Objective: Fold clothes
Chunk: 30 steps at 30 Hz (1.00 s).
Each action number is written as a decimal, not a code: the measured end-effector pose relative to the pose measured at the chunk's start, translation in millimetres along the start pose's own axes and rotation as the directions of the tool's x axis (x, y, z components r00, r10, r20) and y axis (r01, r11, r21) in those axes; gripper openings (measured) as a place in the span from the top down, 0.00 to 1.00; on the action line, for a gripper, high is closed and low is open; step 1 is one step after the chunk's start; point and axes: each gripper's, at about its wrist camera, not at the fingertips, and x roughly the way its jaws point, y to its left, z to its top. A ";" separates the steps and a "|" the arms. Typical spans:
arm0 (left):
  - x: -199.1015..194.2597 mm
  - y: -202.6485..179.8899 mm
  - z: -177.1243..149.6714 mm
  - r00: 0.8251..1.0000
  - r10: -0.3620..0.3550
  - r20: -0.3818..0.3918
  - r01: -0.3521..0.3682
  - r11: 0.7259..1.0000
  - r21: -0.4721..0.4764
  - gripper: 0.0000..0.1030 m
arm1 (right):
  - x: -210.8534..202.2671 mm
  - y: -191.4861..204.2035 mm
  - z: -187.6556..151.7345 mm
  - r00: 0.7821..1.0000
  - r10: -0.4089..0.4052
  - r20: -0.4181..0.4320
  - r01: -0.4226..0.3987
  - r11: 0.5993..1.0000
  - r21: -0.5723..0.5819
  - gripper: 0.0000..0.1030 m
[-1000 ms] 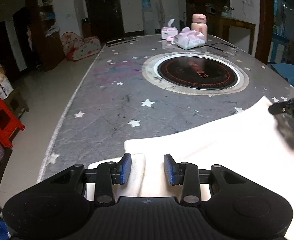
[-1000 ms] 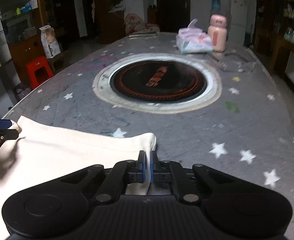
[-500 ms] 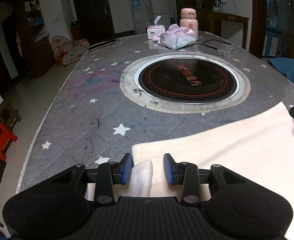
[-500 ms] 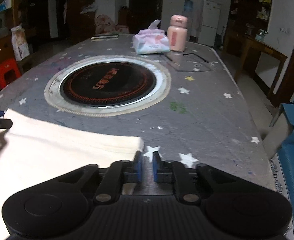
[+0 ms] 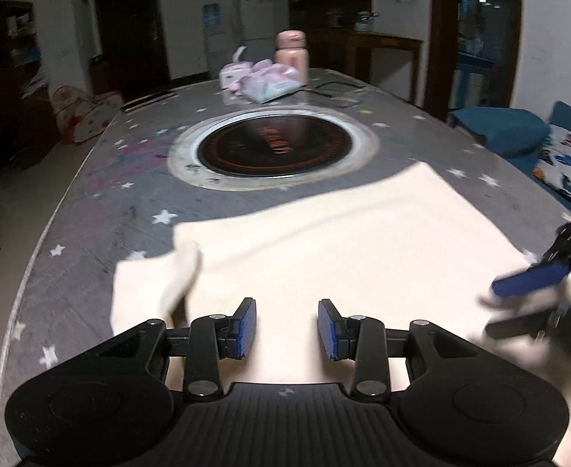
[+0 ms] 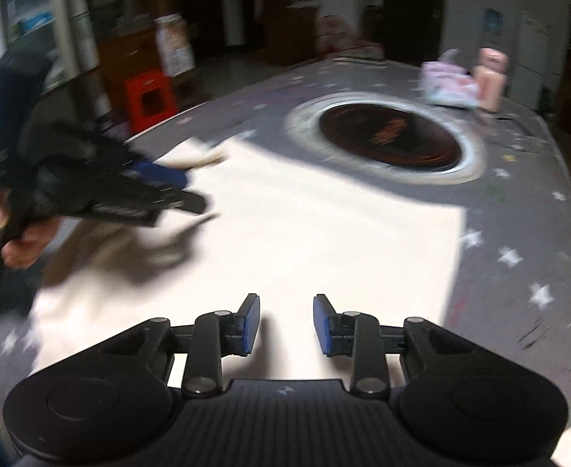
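Cream-white cloth garment (image 5: 355,241), folded into a broad flat rectangle, lies on a grey oval table printed with small white stars (image 5: 102,210). The round black cooktop ringed in pale metal (image 5: 270,148), set into the middle of the table, serves as the landmark: the garment spreads on the near side of it, its far edge just short of the metal ring. In the left wrist view, a loose flap of the same cloth (image 5: 176,272) sticks out at the garment's left corner, nearer the camera than the cooktop.

The left gripper (image 5: 286,327), black with blue pads, hovers over the near part of the garment with its jaws apart and nothing between them; the cloth shows through the gap. The right gripper (image 6: 285,323) is likewise over the garment, its jaws opening, with no cloth caught between the pads. Each gripper appears blurred at the edge of the other's view, and a person's hand (image 6: 9,229) grasps the left one's handle.

Beyond the cooktop, at the far end of the table, stand a pink lidded bottle (image 5: 291,54) and a soft pink-and-white tissue pack (image 5: 272,83), touching or just beside each other. A red plastic stool (image 6: 151,95) stands on the floor off the table's left side.
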 end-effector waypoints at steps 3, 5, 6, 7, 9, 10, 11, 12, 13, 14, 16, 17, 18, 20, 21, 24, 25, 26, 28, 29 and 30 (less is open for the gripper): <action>-12.3 -9.6 -13.1 1.000 -0.013 0.014 0.013 1.000 0.000 0.62 | -9.0 28.2 -17.4 0.999 0.037 -0.020 -0.038 0.998 -0.053 0.70; -18.9 -15.4 -21.6 1.000 -0.016 0.026 0.016 1.000 0.005 0.62 | -13.3 42.1 -26.9 0.998 0.047 -0.029 -0.049 0.995 -0.084 0.70; -21.6 -18.0 -25.8 0.999 -0.016 0.031 0.015 1.000 0.008 0.62 | -16.3 50.5 -33.4 0.999 0.045 -0.030 -0.048 0.993 -0.108 0.69; -24.3 -20.5 -29.9 0.999 -0.015 0.036 0.015 1.000 0.011 0.61 | -19.7 58.8 -40.2 0.999 0.039 -0.026 -0.042 0.991 -0.131 0.69; -26.8 -25.9 -37.8 0.999 -0.001 0.045 0.000 1.000 0.028 0.57 | -24.7 68.4 -50.1 1.000 0.017 -0.005 -0.017 0.989 -0.148 0.69; -26.8 -28.6 -41.1 0.999 0.009 0.047 -0.011 0.999 0.040 0.57 | -27.9 71.0 -54.1 1.000 0.003 0.008 -0.002 0.989 -0.150 0.69; -26.1 -30.7 -43.6 0.999 0.018 0.044 -0.020 0.998 0.052 0.57 | -31.1 72.2 -56.9 1.000 -0.003 0.017 0.006 0.989 -0.146 0.69; -26.0 -32.0 -45.9 0.999 0.025 0.045 -0.028 0.998 0.063 0.56 | -33.9 72.9 -58.5 1.000 -0.004 0.022 0.007 0.990 -0.139 0.69; -26.5 -33.2 -47.8 0.998 0.032 0.053 -0.036 0.997 0.073 0.56 | -37.1 72.4 -59.9 1.000 -0.003 0.028 0.007 0.992 -0.129 0.67; -26.6 -33.9 -49.5 0.997 0.039 0.061 -0.044 0.996 0.080 0.54 | -40.5 71.3 -61.1 0.999 0.000 0.033 0.004 0.993 -0.118 0.63; -26.2 -33.8 -51.8 0.996 0.053 0.072 -0.059 0.995 0.082 0.51 | -46.1 69.0 -64.9 0.999 0.001 0.043 0.003 0.996 -0.093 0.60; -26.2 -33.8 -52.1 0.996 0.057 0.072 -0.063 0.995 0.078 0.51 | -46.2 67.1 -68.4 0.999 -0.001 0.041 0.004 0.997 -0.073 0.60; -26.2 -33.7 -52.4 0.995 0.061 0.073 -0.066 0.995 0.074 0.51 | -45.3 64.8 -71.8 0.999 -0.001 0.035 0.003 0.999 -0.055 0.61; -28.1 -34.9 -51.6 0.995 0.071 0.073 -0.076 0.994 0.074 0.51 | -49.9 61.3 -77.0 0.999 0.003 0.040 -0.002 1.000 -0.028 0.61; -29.8 -35.7 -50.7 0.994 0.074 0.075 -0.080 0.994 0.074 0.51 | -56.1 57.5 -78.2 0.999 0.004 0.053 -0.004 1.000 -0.008 0.61; -38.6 -39.0 -48.5 0.994 0.055 0.095 -0.061 0.996 0.061 0.51 | -81.1 40.6 -78.9 0.994 -0.012 0.109 0.005 0.998 0.065 0.61; -41.1 -40.4 -47.3 0.994 0.043 0.101 -0.049 0.997 0.056 0.51 | -88.4 32.4 -79.1 0.991 -0.051 0.125 0.040 0.995 0.088 0.61; -43.5 -43.0 -46.5 0.994 0.028 0.105 -0.034 0.998 0.055 0.51 | -95.0 23.8 -79.3 0.986 -0.096 0.138 0.081 0.991 0.110 0.61; -47.7 -51.9 -46.1 0.994 -0.018 0.108 0.011 0.998 0.065 0.51 | -100.7 3.8 -80.5 0.968 -0.208 0.137 0.187 0.970 0.152 0.61; -49.4 -56.9 -46.3 0.993 -0.045 0.108 0.037 0.997 0.074 0.51 | -101.1 -7.2 -82.1 0.955 -0.268 0.127 0.245 0.954 0.171 0.61; -50.8 -62.2 -46.7 0.992 -0.069 0.108 0.060 0.995 0.084 0.51 | -100.8 -16.1 -83.5 0.943 -0.312 0.118 0.288 0.940 0.184 0.61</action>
